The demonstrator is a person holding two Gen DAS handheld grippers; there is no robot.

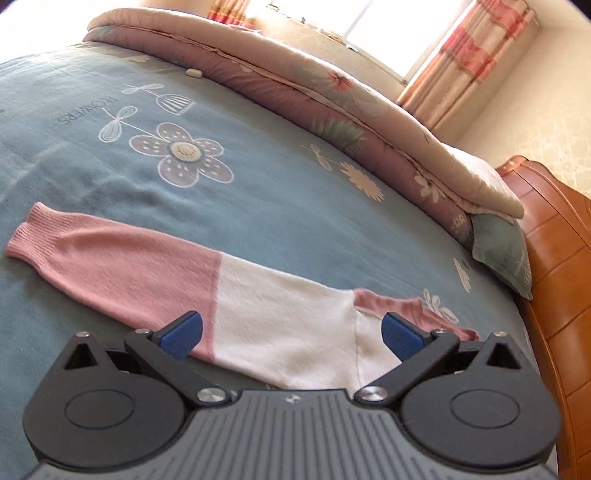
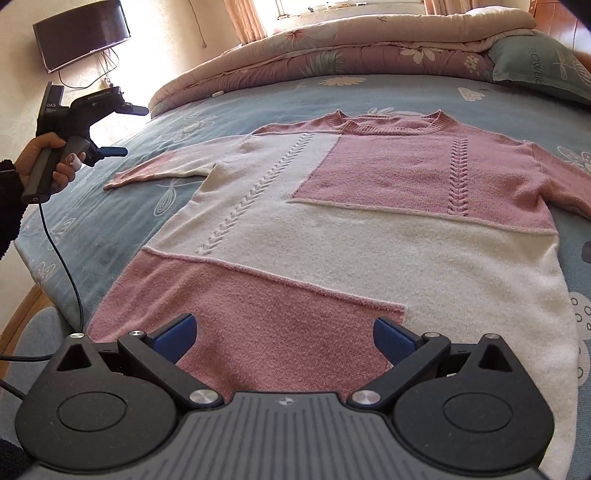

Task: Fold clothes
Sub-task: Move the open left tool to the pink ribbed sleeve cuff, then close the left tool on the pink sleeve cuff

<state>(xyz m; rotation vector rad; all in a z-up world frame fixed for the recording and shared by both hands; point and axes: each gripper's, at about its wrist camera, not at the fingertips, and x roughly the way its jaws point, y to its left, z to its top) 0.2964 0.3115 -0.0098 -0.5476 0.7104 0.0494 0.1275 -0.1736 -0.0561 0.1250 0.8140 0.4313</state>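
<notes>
A pink and white knit sweater (image 2: 332, 229) lies flat, front up, on the blue flowered bedspread (image 2: 122, 221), neck toward the far side. My right gripper (image 2: 286, 341) is open just above its pink hem, nothing between the fingers. In the left wrist view the sweater's sleeve (image 1: 184, 273) stretches to the left, pink cuff at its end. My left gripper (image 1: 291, 334) hovers open over the white part of that sleeve. From the right wrist view the left gripper (image 2: 120, 129) is held in a hand, above the bed beside the sleeve (image 2: 162, 170), jaws apart.
A rolled quilt (image 1: 295, 96) runs along the far side of the bed, with a blue pillow (image 1: 506, 254) at its end by the wooden headboard (image 1: 554, 258). A wall television (image 2: 81, 33) hangs at left. The gripper's cable (image 2: 62, 258) drapes over the bed edge.
</notes>
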